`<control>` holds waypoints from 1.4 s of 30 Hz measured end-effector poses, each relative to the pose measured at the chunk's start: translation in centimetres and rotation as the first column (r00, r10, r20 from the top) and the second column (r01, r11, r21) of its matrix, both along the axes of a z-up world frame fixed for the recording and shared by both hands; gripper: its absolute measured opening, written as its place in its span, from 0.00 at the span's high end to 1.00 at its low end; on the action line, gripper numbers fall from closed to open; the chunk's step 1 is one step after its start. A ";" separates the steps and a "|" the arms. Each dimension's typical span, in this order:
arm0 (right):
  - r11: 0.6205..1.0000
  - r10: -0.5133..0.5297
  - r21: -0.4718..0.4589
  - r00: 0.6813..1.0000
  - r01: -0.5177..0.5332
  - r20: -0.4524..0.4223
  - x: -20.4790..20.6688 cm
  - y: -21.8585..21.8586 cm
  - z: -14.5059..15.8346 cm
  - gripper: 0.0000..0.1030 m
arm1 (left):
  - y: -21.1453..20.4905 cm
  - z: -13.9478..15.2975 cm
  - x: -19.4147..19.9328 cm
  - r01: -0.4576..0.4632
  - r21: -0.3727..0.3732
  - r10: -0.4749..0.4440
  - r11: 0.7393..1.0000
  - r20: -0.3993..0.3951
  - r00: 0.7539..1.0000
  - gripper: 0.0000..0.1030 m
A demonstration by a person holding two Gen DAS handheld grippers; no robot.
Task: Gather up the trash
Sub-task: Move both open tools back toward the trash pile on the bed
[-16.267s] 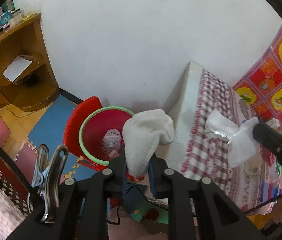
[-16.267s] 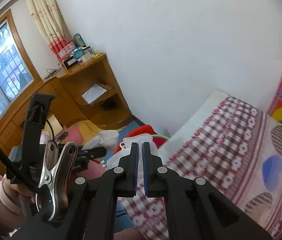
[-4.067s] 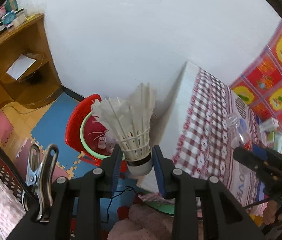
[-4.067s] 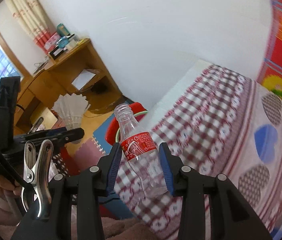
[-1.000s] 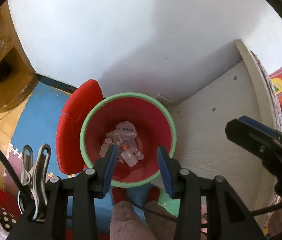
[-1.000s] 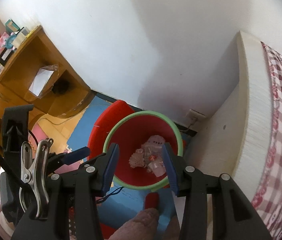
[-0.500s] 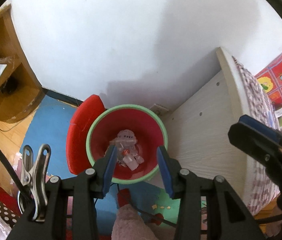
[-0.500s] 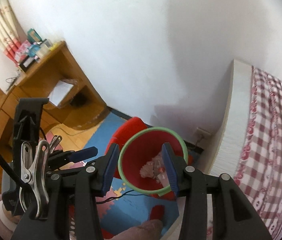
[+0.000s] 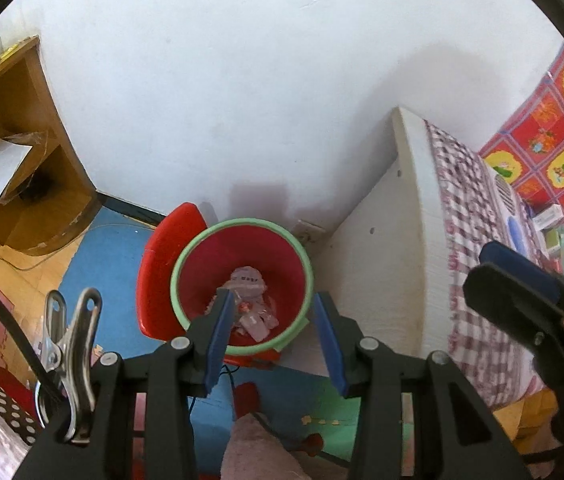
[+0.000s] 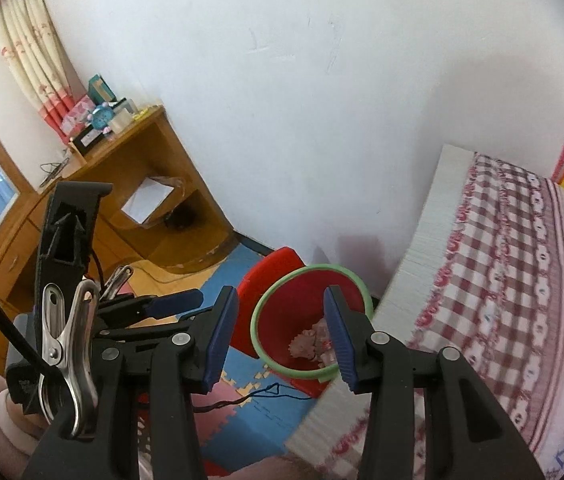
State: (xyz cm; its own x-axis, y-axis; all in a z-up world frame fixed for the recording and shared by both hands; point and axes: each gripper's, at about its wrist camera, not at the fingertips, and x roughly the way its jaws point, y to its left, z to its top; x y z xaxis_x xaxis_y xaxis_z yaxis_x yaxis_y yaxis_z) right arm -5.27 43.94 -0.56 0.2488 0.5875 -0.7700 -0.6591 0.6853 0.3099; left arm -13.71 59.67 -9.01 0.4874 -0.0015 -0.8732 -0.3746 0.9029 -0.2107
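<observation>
Raised and drawn back from bin since a second ago. Left gripper and right gripper: fingers released, empty. Trash deposited; next pickup due.

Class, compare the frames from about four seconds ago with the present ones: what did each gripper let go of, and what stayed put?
The left gripper released its shuttlecock, the right gripper its plastic bottle; both now stand open and empty, risen above the red bin, where the trash lies. Bin, bed and shelf stayed put.
</observation>
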 end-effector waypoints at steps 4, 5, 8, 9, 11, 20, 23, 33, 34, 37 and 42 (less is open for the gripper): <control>1.000 -0.007 0.020 1.000 0.006 0.011 -1.0 -2.2 1.2 0.56 | -2.1 1.2 -0.7 0.009 0.010 -0.009 1.000 0.016 1.000 0.58; 1.000 -0.010 0.023 1.000 0.009 0.012 -1.0 -2.6 1.6 0.56 | -2.5 1.4 -0.9 0.011 0.011 -0.011 1.000 0.019 1.000 0.58; 0.999 -0.026 0.038 1.000 0.025 0.014 -1.4 -4.7 2.5 0.56 | -4.3 2.5 -1.3 0.020 0.027 -0.020 0.999 0.026 0.999 0.58; 0.999 -0.031 0.043 0.999 0.030 0.016 -1.5 -5.1 2.7 0.56 | -4.8 2.8 -1.4 0.023 0.031 -0.024 0.999 0.029 0.999 0.58; 0.998 -0.042 0.052 0.999 0.041 0.027 -1.8 -6.5 3.5 0.56 | -5.9 3.6 -1.6 0.032 0.038 -0.033 0.999 0.036 0.999 0.58; 0.991 -0.112 0.084 0.991 0.106 0.068 -3.2 -12.3 6.2 0.56 | -11.1 6.3 -1.9 0.082 0.067 -0.086 0.994 0.058 0.995 0.58; 0.984 -0.159 0.094 0.985 0.152 0.068 -3.3 -15.0 6.7 0.56 | -13.2 7.1 -1.7 0.114 0.073 -0.119 0.991 0.067 0.991 0.58; 0.948 -0.313 0.097 0.946 0.305 0.087 -3.7 -23.4 8.0 0.56 | -20.9 8.6 -0.1 0.223 0.076 -0.229 0.972 0.082 0.970 0.58; 0.944 -0.322 0.098 0.943 0.314 0.088 -3.7 -24.1 8.0 0.56 | -21.5 8.7 0.1 0.232 0.072 -0.238 0.970 0.083 0.968 0.58; 0.931 -0.361 0.097 0.927 0.352 0.100 -3.9 -26.3 8.4 0.56 | -23.9 8.9 0.7 0.270 0.061 -0.275 0.961 0.087 0.957 0.58; 0.900 -0.434 0.088 0.896 0.427 0.097 -3.9 -30.1 8.3 0.56 | -27.5 9.1 2.1 0.321 0.057 -0.325 0.945 0.088 0.942 0.58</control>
State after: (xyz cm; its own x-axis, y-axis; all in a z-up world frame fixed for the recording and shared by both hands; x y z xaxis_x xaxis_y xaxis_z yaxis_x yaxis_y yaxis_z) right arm -9.19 13.84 7.77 0.5703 0.4499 -0.6873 -0.3367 0.8912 0.3040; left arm -11.64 32.14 0.09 0.5470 -0.1376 -0.8258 -0.0416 0.9807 -0.1910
